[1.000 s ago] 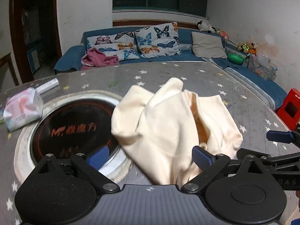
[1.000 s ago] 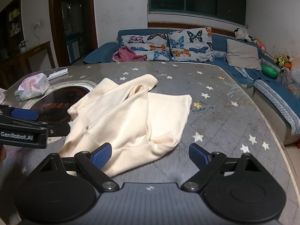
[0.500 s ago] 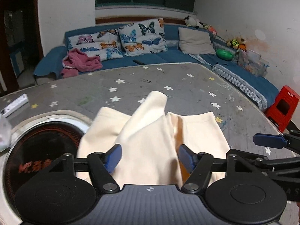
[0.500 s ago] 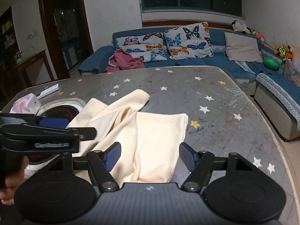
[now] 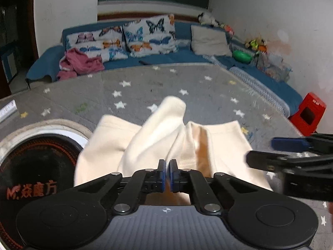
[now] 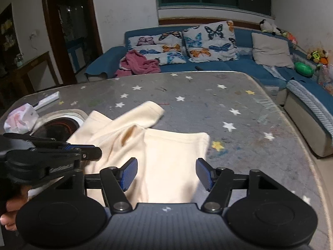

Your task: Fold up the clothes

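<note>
Two hand-held grippers are observed: left hand-held gripper [image 5: 167, 171] clamped on the cream garment's [image 6: 172, 156] near edge; right hand-held gripper [image 6: 166, 174] spread apart above it, rumpled on the worktop [image 6: 239, 104].

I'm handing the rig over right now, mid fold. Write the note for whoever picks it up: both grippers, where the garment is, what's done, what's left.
Left gripper: shut on the near edge of the cream garment.
Right gripper: open, poised over the garment's right part, holding nothing.
Garment: bunched on the star-patterned table, its left edge over the round inset burner, one sleeve pointing toward the sofa.
Done: only the left grasp; no neat fold shows.
Left: probably grip the right side, spread it flat, then fold.
</note>
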The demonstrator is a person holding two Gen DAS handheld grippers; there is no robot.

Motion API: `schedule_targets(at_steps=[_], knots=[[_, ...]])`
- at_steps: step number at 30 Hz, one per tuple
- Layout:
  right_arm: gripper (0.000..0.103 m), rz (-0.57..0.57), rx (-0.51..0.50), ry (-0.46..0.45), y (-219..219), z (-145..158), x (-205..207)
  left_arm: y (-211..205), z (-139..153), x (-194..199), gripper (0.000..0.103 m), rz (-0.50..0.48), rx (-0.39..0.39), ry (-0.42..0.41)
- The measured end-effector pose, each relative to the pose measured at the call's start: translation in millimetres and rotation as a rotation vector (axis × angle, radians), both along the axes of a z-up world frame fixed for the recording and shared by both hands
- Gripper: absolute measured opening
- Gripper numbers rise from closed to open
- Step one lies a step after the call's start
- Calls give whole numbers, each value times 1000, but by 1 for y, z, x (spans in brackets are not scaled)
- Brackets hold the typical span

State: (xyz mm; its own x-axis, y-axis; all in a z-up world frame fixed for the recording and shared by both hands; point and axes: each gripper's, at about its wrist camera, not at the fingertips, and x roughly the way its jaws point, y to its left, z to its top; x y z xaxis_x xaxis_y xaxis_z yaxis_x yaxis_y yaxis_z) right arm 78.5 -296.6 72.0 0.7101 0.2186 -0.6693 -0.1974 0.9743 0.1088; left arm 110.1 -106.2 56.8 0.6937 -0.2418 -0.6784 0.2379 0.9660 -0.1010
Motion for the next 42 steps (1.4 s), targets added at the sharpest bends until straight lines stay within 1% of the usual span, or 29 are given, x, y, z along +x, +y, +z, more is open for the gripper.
schedule_targets(at_steps=[2,4,8,14,18,19,21,22,25,26,30,33,36,39,40,41,42], knots=[[56,13,15,9,5,-2,6,6,5,-6,3,9,-10,-17],[53,36,27,17,12,-6,13,13,9,-9,3,22,-23,-22],[48,48,45,41,24,-15,30,27,12,-15,3,50,-41,-23],[42,72,66,58,37,-28,48,44,15,-26,3,74,-60,-30],[40,104,76,65,45,-32,53,53,16,-32,3,90,-69,-32],[37,113,70,63,47,-33,53,55,16,-32,3,97,-69,-30],[27,121,49,66,51,-35,54,59,16,-33,3,111,-68,-27],[16,122,39,64,51,-36,53,62,15,-34,3,118,-70,-26],[10,109,24,42,46,-31,46,70,15,-40,2,141,-72,-26],[9,100,23,31,43,-27,41,73,16,-42,1,151,-73,-28],[8,52,-23,-29,29,-12,20,88,22,-55,0,189,-80,-52],[7,11,-34,-65,14,-2,0,98,26,-66,0,209,-91,-60],[7,-26,-28,-98,-1,6,-23,95,30,-73,1,182,-96,-70],[6,-60,-22,-114,-13,8,-41,78,32,-72,7,124,-78,-82],[6,-71,-21,-111,-17,7,-46,71,32,-71,14,104,-69,-86],[6,-82,-21,-108,-21,5,-50,61,32,-69,29,84,-50,-92],[6,-92,-20,-102,-25,3,-53,51,30,-66,37,65,-26,-99]])
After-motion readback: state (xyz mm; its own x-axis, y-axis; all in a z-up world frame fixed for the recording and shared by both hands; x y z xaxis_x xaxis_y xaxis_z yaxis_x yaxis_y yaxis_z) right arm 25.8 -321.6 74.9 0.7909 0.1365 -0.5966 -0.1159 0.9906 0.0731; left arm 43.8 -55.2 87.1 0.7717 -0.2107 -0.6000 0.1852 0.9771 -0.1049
